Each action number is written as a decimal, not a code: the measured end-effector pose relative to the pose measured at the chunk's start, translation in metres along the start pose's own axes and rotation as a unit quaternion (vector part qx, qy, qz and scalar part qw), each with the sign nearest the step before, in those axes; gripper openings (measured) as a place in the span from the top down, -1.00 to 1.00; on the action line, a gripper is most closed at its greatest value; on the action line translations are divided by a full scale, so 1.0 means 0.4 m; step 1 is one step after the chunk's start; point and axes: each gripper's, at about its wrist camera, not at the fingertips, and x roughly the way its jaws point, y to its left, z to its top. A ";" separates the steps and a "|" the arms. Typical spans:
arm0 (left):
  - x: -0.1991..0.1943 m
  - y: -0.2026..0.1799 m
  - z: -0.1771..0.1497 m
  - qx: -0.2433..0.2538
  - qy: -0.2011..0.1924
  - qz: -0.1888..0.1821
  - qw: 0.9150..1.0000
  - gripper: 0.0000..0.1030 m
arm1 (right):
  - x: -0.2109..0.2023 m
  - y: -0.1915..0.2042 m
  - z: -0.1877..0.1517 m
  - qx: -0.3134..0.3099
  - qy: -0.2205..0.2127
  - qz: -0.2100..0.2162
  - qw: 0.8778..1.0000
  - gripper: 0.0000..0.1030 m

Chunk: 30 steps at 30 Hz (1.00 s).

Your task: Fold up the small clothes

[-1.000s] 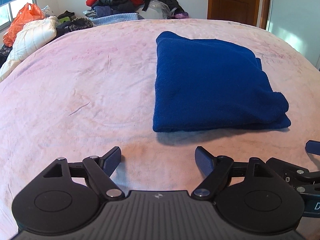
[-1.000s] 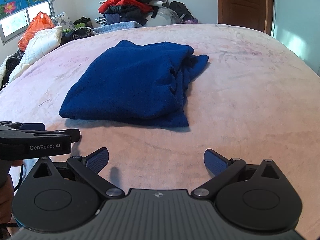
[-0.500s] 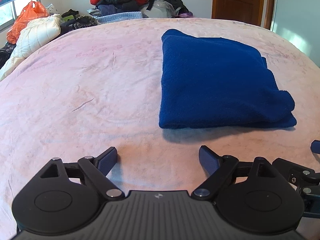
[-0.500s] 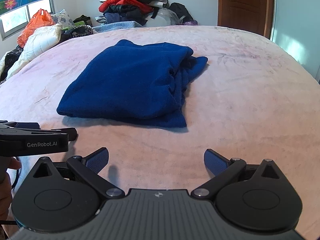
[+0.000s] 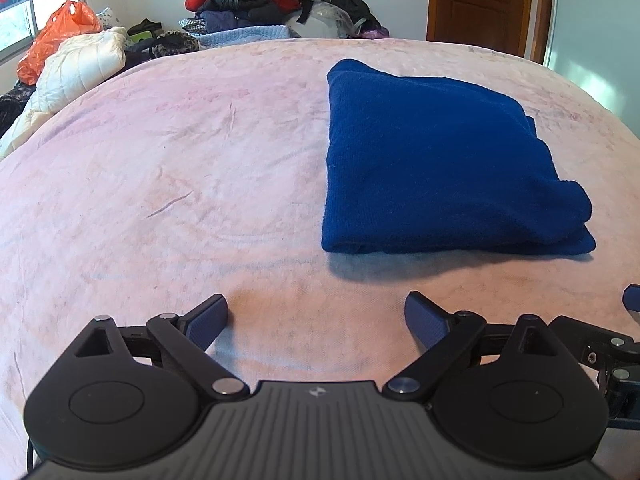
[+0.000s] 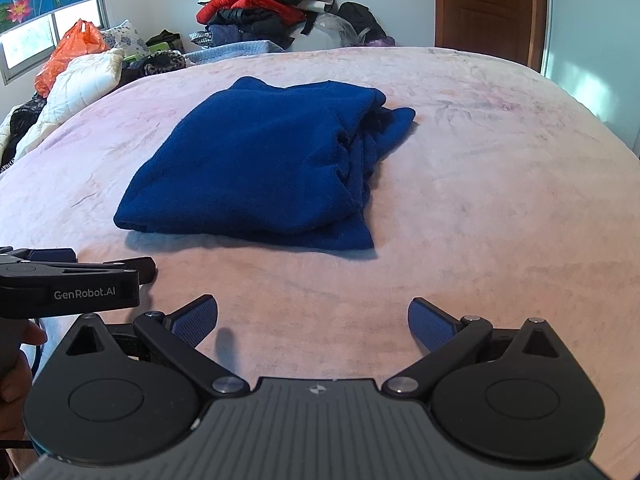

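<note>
**Blue garment folded on the bed, both claws released**

The blue garment [image 5: 436, 160] lies folded into a thick, roughly rectangular bundle on the pink bedspread [image 5: 160, 168]. From the left wrist view it sits ahead and to the right of centre, with a neat straight edge on its left side and rounded, stacked layers at its near right corner. From the right wrist view the same bundle [image 6: 256, 164] lies ahead and to the left, its open layers bunched and creased along the right side.

The left claw [image 5: 316, 316] hangs over bare bedspread, short of the garment's near edge. Its jaws have just been opening and now stand wide, with nothing between them. The right claw [image 6: 313, 318] is likewise spread wide and empty, also over bare bedspread, apart from the garment. The two claws sit side by side; the left one shows at the left edge of the right wrist view, with part of a hand [image 6: 16, 356] below it.

Beyond the bed are a clothes pile [image 6: 260, 4], an orange bag [image 6: 68, 52], a white quilt [image 5: 76, 68] and a wooden door [image 6: 488, 8].
</note>
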 end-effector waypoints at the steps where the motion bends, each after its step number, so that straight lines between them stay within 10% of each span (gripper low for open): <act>1: 0.000 0.001 0.001 0.000 0.001 -0.001 1.000 -0.86 | 0.000 0.000 0.000 0.000 0.000 0.000 1.000 -0.99; 30: 0.000 0.004 0.003 0.000 0.006 -0.007 1.000 -0.87 | 0.001 -0.002 -0.002 0.002 0.001 0.002 1.000 -0.99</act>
